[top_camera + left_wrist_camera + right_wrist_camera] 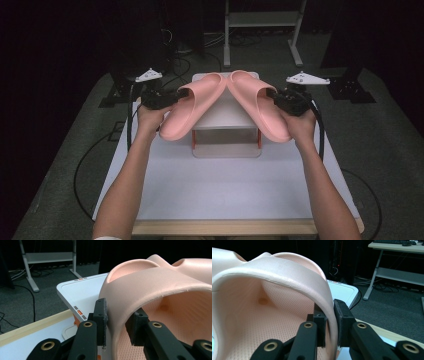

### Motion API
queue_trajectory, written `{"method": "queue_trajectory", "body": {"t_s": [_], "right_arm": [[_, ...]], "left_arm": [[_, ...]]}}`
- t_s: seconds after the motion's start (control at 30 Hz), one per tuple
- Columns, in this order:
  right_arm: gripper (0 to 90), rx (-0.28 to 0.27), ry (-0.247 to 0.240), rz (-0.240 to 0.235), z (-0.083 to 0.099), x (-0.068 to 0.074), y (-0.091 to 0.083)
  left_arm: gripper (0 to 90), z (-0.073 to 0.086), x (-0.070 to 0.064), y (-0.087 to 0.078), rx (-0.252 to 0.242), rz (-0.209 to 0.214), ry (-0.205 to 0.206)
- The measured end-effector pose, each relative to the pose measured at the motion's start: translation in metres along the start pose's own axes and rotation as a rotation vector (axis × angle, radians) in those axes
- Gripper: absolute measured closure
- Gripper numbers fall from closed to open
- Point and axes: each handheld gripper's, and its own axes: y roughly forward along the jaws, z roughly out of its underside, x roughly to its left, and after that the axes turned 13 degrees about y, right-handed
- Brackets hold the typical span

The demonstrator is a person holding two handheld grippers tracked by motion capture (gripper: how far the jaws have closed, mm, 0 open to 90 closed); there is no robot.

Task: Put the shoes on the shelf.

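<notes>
In the high view, the left tool (pixel 176 95) grips the left pink slide sandal (pixel 192 106) by the side of its strap, and the right tool (pixel 274 94) grips the right pink slide sandal (pixel 257 104) the same way. Both sandals are held in the air above the white stand (pixel 226 114) near the far edge of the worktop (pixel 225 190), toes meeting at the top, heels splayed out toward the side edges. The stand has orange legs.

In the left gripper view, the left tool (pixel 117 325) has its jaws narrowed on the strap wall of the left pink slide sandal (pixel 150 287), one pad outside, one inside. Small grey and orange labels sit on the stand's (pixel 82 290) rim; their writing is too small to read.

In the right gripper view, the right tool (pixel 331 323) pinches the thin strap edge of the right pink slide sandal (pixel 274 275), jaws nearly together. No brand shows on either sandal.
</notes>
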Motion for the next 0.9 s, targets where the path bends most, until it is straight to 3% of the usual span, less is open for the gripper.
{"method": "queue_trajectory", "body": {"t_s": [0.5, 0.9], "right_arm": [[79.2, 0.012, 0.017, 0.01, -0.002, 0.001, 0.012], [78.0, 0.016, 0.028, 0.024, -0.006, 0.002, 0.013]], "left_arm": [[70.3, 0.0, 0.005, 0.007, 0.004, -0.023, -0.046], [67.7, -0.006, 0.004, 0.012, 0.002, -0.038, -0.051]]}}
